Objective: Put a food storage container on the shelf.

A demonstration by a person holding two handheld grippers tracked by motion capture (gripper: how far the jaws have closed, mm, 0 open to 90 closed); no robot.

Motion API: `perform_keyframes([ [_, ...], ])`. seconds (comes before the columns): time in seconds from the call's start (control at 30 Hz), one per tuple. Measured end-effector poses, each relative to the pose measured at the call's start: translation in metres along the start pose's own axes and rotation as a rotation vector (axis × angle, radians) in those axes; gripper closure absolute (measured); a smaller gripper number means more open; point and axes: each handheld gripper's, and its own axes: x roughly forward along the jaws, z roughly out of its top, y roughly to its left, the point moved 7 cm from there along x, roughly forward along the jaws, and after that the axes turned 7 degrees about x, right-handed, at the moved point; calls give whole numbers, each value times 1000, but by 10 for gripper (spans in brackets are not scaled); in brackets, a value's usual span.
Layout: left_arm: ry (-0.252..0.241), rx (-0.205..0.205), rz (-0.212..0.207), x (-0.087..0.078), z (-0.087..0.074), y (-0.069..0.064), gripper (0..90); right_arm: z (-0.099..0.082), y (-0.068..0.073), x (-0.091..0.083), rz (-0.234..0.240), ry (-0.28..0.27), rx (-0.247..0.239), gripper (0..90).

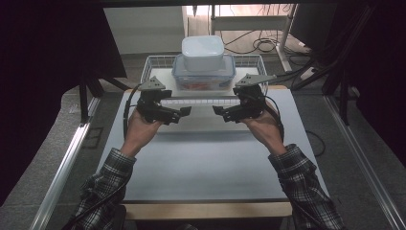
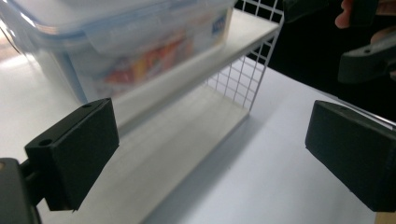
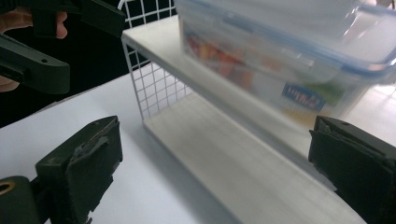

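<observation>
Wire shelf rack (image 1: 155, 64) sits at the far edge of the white bench (image 1: 206, 158). On its upper shelf: clear lidded container (image 1: 203, 76) with blue clips, colourful contents inside, can't tell what they are. Stacked on its lid: smaller white lidded box (image 1: 202, 51), contents hidden. Lower shelf board (image 3: 233, 158) under it looks bare.

Left tool (image 1: 184, 111) and right tool (image 1: 218, 111) are both just in front of the rack, near its two ends, tips pointing inward at each other. Both have jaws spread wide, gripping nothing, clear of rack and containers.
</observation>
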Motion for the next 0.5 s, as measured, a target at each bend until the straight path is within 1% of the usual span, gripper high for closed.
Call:
perform_keyframes([
  [0.1,3,-7,-5,0,-11,-3,31,-8,2,-1,16,4,2,29],
  [0.2,-2,-34,-21,1,-21,-7,41,-17,3,-1,25,6,13,29],
  [0.27,-1,-41,-31,2,-28,-10,41,-22,4,-1,37,11,19,28],
  [0.33,2,-44,-34,3,-34,-13,40,-27,5,-1,40,10,21,27],
  [0.5,7,-29,-42,6,-48,-23,34,-41,9,-1,47,19,7,26],
])
